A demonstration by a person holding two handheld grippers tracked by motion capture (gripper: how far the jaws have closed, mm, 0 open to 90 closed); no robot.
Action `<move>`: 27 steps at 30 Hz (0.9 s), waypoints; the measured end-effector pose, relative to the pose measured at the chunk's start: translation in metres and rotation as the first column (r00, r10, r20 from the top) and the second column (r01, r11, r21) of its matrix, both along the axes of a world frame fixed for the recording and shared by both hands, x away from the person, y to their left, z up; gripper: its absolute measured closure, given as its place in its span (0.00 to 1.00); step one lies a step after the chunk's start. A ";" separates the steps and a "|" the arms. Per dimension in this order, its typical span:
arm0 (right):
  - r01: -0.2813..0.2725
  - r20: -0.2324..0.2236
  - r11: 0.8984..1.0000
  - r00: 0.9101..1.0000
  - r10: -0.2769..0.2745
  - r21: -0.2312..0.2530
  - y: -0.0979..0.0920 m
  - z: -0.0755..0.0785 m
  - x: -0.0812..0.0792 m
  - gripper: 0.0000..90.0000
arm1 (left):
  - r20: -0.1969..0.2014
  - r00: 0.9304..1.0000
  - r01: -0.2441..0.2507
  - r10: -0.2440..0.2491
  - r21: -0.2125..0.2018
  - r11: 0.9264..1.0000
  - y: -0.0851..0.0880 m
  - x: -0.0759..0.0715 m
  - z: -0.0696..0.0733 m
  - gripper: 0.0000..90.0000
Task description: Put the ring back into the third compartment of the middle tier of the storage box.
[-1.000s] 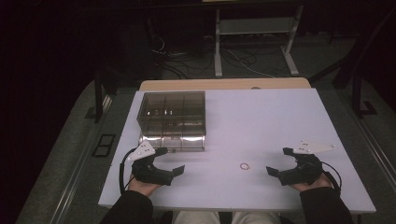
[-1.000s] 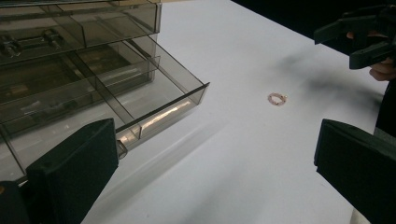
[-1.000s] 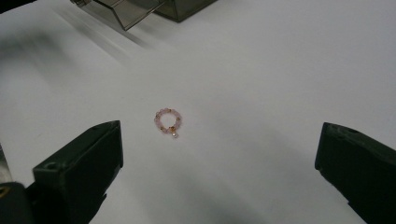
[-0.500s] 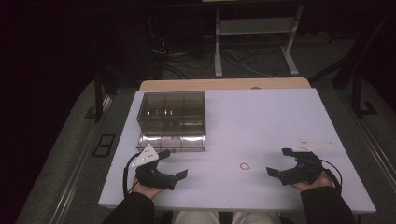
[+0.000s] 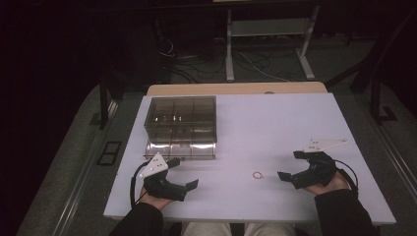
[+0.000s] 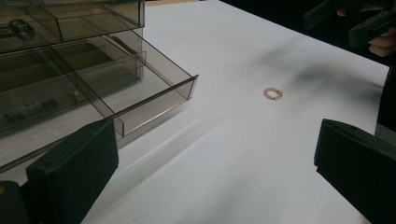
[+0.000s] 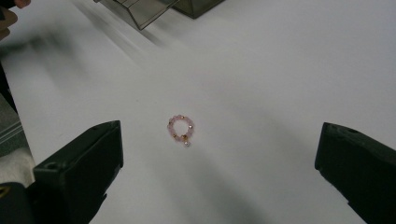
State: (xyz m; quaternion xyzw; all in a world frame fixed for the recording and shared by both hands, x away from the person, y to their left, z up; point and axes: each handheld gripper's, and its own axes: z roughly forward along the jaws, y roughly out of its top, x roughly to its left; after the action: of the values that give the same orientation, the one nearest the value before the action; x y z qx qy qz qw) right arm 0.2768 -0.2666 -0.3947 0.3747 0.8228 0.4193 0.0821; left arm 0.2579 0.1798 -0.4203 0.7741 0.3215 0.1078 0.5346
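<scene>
Pink beaded ring (image 7: 180, 130), apparently unlabelled, between jaws.

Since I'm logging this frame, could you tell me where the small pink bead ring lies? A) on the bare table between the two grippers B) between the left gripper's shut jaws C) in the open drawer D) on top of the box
A: the bead ring lies on the bare table, between the left gripper and the right gripper, clear of the drawer.

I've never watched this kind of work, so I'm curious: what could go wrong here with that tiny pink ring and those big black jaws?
The bead ring lies flat on the smooth table, so the right gripper, its jaws wide open, may push it along instead of catching it. The organizer's drawer is pulled out near the left gripper, which might knock it. The ring could also slip from the jaws on the way there.
</scene>
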 end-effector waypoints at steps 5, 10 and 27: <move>-0.010 0.005 1.000 1.000 0.010 -0.011 0.003 0.002 0.004 0.00 | 0.006 1.000 -0.004 0.004 -0.013 1.000 0.001 0.000 0.001 0.00; -0.018 -0.001 1.000 1.000 0.018 -0.013 0.007 0.003 0.008 0.00 | 0.003 1.000 0.000 0.000 -0.018 1.000 0.001 0.000 0.002 0.00; -0.041 -0.015 0.999 0.999 0.041 -0.024 0.016 0.001 0.024 0.00 | 0.002 1.000 -0.014 0.015 -0.035 0.999 0.003 0.000 0.002 0.00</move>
State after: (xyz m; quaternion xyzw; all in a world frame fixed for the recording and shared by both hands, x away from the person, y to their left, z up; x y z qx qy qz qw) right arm 0.3007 -0.2507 -0.3940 0.3597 0.8360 0.4081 0.0719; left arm 0.2584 0.1827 -0.4179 0.7622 0.3283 0.1071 0.5476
